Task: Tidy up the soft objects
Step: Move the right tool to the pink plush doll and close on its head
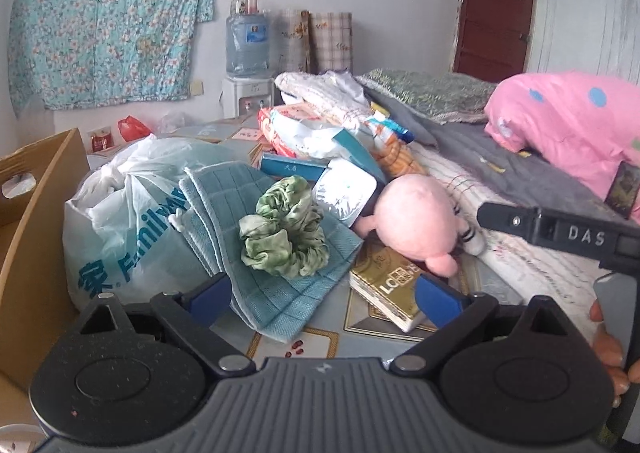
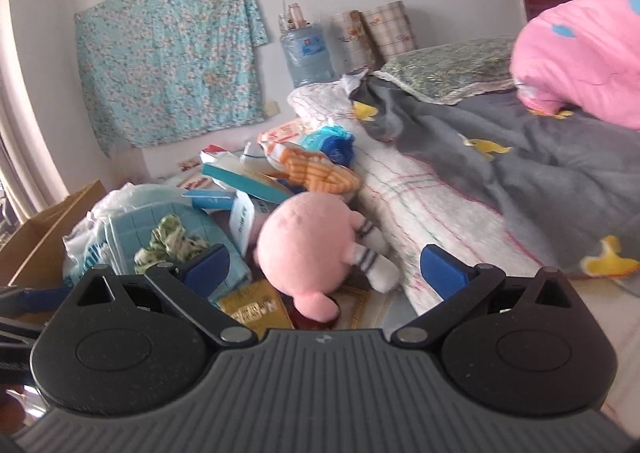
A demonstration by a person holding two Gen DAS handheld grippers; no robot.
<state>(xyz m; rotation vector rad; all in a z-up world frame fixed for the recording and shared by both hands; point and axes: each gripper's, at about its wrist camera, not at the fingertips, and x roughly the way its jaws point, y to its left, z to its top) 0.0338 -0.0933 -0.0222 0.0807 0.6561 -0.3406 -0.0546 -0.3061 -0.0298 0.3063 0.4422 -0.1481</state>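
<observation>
Hovering with jaws apart: left hand-held gripper (image 1: 322,295) near the green scrunchie (image 1: 285,231), right hand-held gripper (image 2: 326,267) near the pink plush toy (image 2: 306,249).

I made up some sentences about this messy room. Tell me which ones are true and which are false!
1. The green scrunchie lies on the teal towel. True.
2. The pink plush toy is held in the right gripper. False: both fingers stand wide apart and the toy lies free ahead of them.
3. The left gripper is open. True.
4. The gold box sits on top of the pink plush toy. False: the toy rests partly on the box.
5. The cardboard box is to the right of the white plastic bag. False: it is to the left of the bag.
</observation>
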